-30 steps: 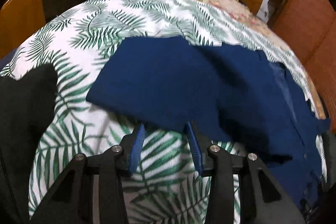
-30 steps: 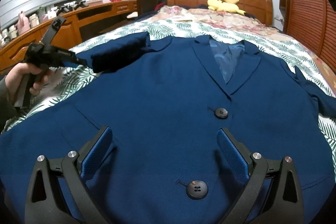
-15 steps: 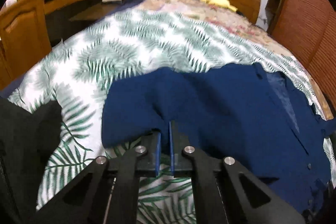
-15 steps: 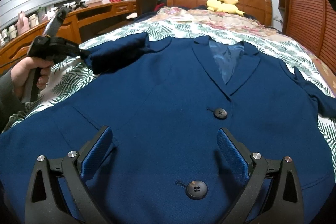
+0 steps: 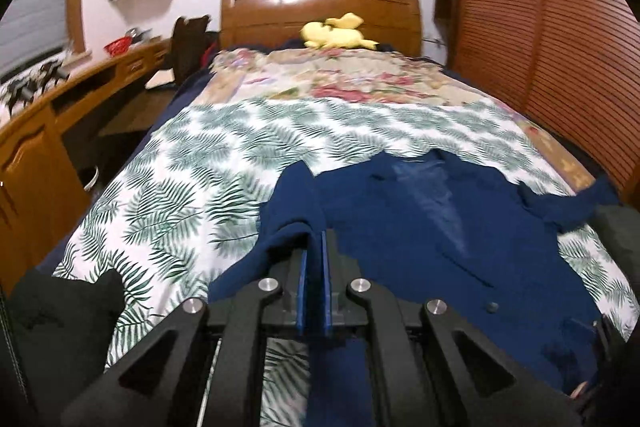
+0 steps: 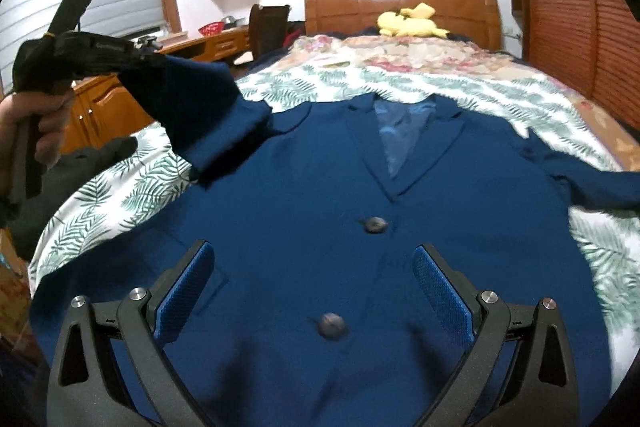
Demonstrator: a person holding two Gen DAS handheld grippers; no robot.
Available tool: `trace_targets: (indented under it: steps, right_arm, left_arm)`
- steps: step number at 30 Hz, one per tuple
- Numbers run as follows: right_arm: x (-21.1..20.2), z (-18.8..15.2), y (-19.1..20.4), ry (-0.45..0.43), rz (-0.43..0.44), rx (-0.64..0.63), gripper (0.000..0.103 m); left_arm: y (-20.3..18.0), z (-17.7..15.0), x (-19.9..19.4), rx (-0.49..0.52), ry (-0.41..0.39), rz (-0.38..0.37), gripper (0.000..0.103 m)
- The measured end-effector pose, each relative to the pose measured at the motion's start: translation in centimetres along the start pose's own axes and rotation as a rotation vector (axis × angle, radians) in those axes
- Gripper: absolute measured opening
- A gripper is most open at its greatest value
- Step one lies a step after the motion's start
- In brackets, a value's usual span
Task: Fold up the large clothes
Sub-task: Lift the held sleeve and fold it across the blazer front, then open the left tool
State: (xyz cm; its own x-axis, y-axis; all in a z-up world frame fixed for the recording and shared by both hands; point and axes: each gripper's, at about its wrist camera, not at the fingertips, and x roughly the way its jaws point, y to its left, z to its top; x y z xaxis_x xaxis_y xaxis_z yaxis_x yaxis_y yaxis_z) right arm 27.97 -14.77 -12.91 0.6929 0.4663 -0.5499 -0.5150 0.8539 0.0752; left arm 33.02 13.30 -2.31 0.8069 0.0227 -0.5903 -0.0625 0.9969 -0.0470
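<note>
A navy blue blazer [image 6: 320,195] lies front-up on the bed, lapels toward the headboard, two buttons down its front. My left gripper [image 5: 314,247] is shut on the blazer's left sleeve [image 5: 288,219] and holds it lifted above the bed; it shows in the right wrist view [image 6: 132,61] with the sleeve [image 6: 200,107] hanging from it. My right gripper [image 6: 312,279] is open and empty, hovering just above the blazer's lower front near the lower button [image 6: 331,325]. The other sleeve [image 6: 592,183] lies spread to the right.
The bed has a palm-leaf sheet [image 5: 200,163] and a floral blanket [image 5: 340,79] near the wooden headboard [image 5: 320,11], with a yellow plush toy [image 5: 336,33]. A dark garment [image 5: 60,315] lies at the bed's left. A wooden desk [image 5: 48,131] stands left, a slatted wardrobe [image 5: 560,27] right.
My left gripper closed on the blazer's left sleeve and lifted it up off the bed. My right gripper stayed open over the blazer's front.
</note>
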Motion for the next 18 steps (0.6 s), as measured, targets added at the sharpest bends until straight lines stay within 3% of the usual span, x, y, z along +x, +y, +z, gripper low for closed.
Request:
trace_targets:
  steps: [8,18]
  right_arm:
    - [-6.1,-0.7,-1.2,-0.046,-0.028,-0.021,0.101]
    - [-12.1,-1.6,-1.6,-0.104,-0.026,-0.033,0.101]
  left_arm:
    - [-6.6,-1.3,-3.4,0.086,-0.001,-0.031,0.002]
    - [-10.3,-6.5,-5.8,0.059,0.031,-0.045,0.002]
